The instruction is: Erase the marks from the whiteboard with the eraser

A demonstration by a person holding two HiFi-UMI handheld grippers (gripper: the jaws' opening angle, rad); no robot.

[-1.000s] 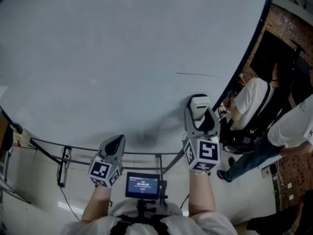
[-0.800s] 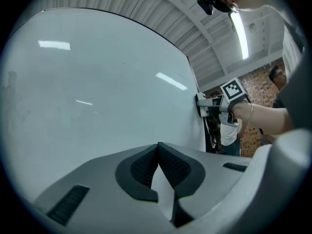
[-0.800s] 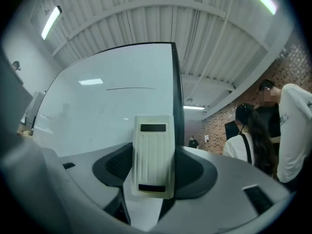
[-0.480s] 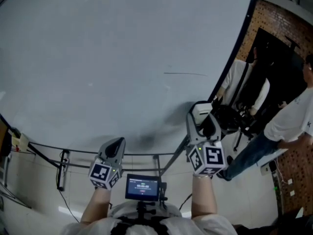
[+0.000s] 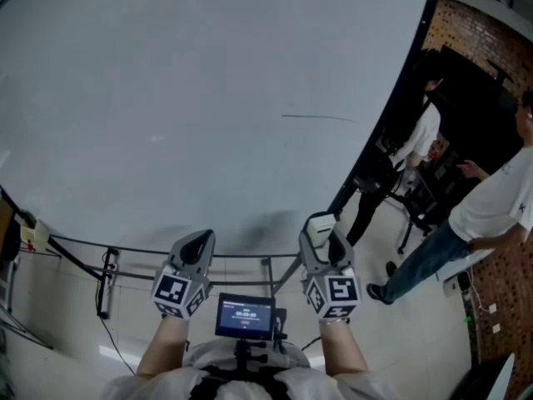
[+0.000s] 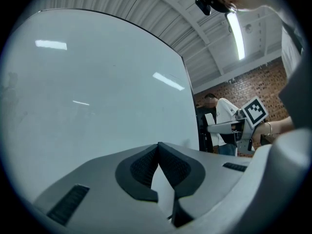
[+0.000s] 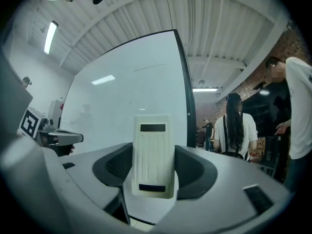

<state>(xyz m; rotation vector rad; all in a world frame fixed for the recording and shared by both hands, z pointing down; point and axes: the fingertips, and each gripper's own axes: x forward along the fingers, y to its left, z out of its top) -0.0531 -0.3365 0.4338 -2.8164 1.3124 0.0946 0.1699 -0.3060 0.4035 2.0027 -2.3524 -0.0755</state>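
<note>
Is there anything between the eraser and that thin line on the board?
No, only bare whiteboard separates the eraser and the line, seen in the head view.

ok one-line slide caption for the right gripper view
Right gripper holds a white eraser upright in its jaws before the whiteboard, one faint line unerased.

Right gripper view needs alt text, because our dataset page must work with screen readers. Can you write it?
The right gripper is shut on a cream eraser, held upright in front of a large whiteboard that bears a thin dark line above the eraser. At the right stand a person with long hair and a person in a white shirt.
</note>
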